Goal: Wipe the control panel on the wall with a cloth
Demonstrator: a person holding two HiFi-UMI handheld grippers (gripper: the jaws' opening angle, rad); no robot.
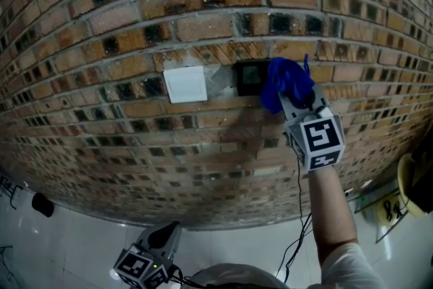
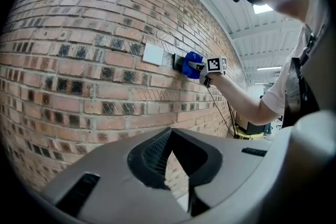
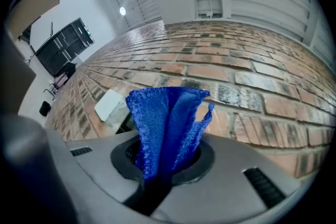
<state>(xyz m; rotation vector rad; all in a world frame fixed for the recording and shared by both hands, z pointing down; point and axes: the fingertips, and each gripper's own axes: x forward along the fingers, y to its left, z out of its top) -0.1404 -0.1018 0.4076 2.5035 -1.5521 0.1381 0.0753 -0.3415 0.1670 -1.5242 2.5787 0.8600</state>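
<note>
A small black control panel (image 1: 250, 77) is set in the brick wall, right of a white switch plate (image 1: 185, 84). My right gripper (image 1: 292, 97) is raised to the wall and shut on a blue cloth (image 1: 285, 82), which bunches against the panel's right edge. In the right gripper view the blue cloth (image 3: 165, 123) stands up from the jaws, with the white plate (image 3: 111, 104) beyond it at the left. My left gripper (image 1: 157, 247) hangs low near the floor, away from the wall. In its own view the jaws (image 2: 176, 165) are closed together with nothing between them.
The brick wall (image 1: 135, 24) fills most of the head view. A cable (image 1: 298, 213) hangs down along my right arm. A yellow object (image 1: 413, 186) stands at the right edge, and a dark object (image 1: 42, 204) lies on the pale floor at the left.
</note>
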